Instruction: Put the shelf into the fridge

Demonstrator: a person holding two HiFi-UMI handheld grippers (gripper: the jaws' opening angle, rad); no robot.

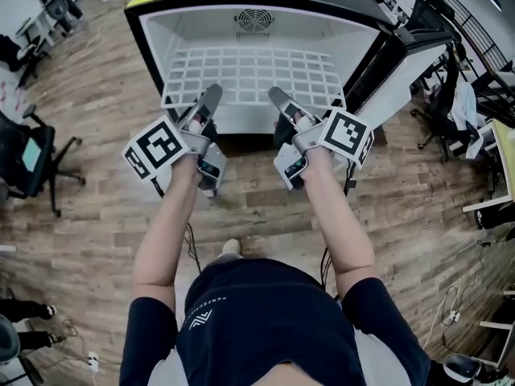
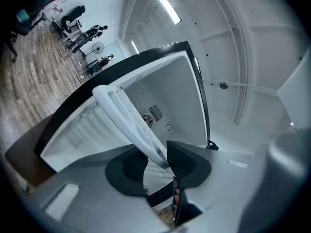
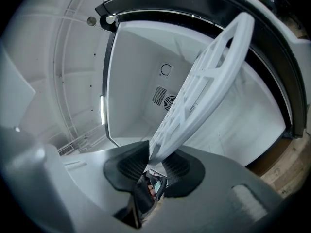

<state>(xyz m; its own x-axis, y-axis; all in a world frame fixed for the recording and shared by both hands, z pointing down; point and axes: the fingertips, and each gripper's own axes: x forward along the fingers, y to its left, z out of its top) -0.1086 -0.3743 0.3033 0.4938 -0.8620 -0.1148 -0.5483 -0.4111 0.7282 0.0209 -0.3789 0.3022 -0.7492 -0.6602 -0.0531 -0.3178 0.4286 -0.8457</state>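
Head view: shelf [image 1: 249,75] is held level for the fridge [image 1: 209,26]; clamped by right gripper [image 1: 278,96], loosely straddled by left gripper [image 1: 212,95].

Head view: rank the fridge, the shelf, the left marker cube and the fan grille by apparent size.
1. fridge
2. shelf
3. left marker cube, though nearness to the camera enlarges it
4. fan grille

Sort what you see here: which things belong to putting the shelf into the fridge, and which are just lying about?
Belong to the job:
white plastic grid shelf
open black fridge with white interior
left gripper
right gripper

Just lying about:
black office chair
loose white cable
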